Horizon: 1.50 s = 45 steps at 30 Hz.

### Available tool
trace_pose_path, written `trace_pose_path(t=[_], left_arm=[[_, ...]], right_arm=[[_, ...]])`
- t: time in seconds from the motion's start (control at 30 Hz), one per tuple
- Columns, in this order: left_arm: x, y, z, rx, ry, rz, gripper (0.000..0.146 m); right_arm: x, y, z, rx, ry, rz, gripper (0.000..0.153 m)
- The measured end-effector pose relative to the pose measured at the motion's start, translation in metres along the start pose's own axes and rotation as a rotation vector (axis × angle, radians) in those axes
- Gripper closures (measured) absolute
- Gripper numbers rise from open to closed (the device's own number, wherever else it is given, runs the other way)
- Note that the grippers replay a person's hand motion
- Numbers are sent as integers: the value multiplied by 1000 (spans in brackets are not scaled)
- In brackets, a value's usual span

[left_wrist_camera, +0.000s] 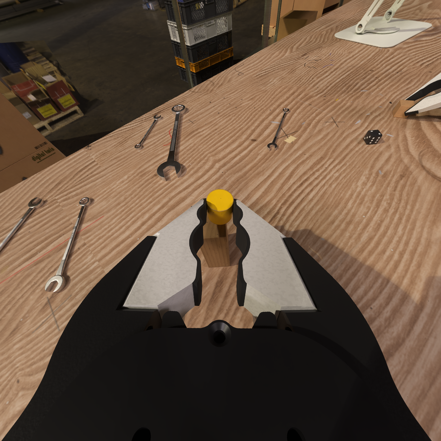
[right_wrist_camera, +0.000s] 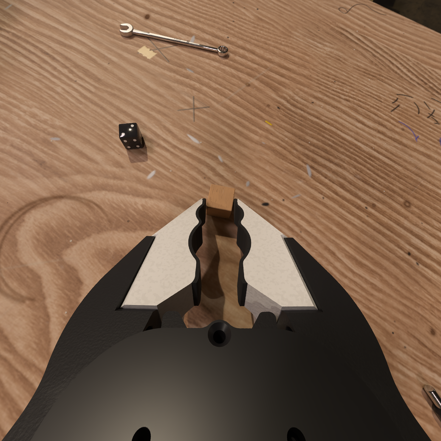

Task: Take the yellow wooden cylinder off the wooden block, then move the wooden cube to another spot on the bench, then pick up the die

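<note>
The left gripper (left_wrist_camera: 219, 207) has its two fingers pressed on the sides of the yellow wooden cylinder (left_wrist_camera: 219, 206), in the middle of the left wrist view. The cylinder seems to sit on top of the tall wooden block (left_wrist_camera: 216, 248), or just above it; I cannot tell which. If the gripper pulls sideways and not straight up, the block could tip over. If the squeeze is too soft, the round cylinder could slip and roll across the bench (left_wrist_camera: 310, 191).

The right gripper (right_wrist_camera: 219, 207) holds the wooden cube (right_wrist_camera: 220, 201) at the very tips of its fingers, in the middle of the right wrist view. Such a small bite could let the cube twist or drop.

The black die (right_wrist_camera: 130, 136) sits to the upper left of the cube. A falling cube could knock it away.
</note>
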<state>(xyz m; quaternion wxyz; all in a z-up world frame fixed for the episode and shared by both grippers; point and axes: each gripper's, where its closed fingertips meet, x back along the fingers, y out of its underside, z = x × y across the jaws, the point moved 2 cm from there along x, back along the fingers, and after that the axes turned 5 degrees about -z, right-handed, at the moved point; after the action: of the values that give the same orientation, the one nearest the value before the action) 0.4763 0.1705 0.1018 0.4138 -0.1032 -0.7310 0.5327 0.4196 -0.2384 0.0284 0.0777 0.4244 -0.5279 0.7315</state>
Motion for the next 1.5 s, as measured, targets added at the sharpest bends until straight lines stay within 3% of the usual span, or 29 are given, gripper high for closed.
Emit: trace_pose_path(t=[0.4,0.7,0.9,1.0,1.1,1.27,1.37,1.5], left_arm=[[-1,2,0,-21,-9,-13,125],[-1,3,-3,-11,-14,-13,125],[-2,4,-3,2,-5,-15,125],[-2,3,-2,8,3,-12,125],[-1,2,0,2,6,-8,125],[2,-2,8,-23,14,3,125],[6,-6,13,-35,23,21,125],[12,-11,14,-42,18,46,125]], right_arm=[[-1,3,4,-16,-28,-41,132],[-2,2,3,44,29,-32,131],[18,-14,1,43,81,40,131],[39,-47,-42,92,-15,119,131],[48,-74,-122,216,-246,161,131],[24,-72,-259,373,-573,98,131],[-3,-58,-304,436,-590,-8,131],[-21,-53,-318,513,-488,-8,132]])
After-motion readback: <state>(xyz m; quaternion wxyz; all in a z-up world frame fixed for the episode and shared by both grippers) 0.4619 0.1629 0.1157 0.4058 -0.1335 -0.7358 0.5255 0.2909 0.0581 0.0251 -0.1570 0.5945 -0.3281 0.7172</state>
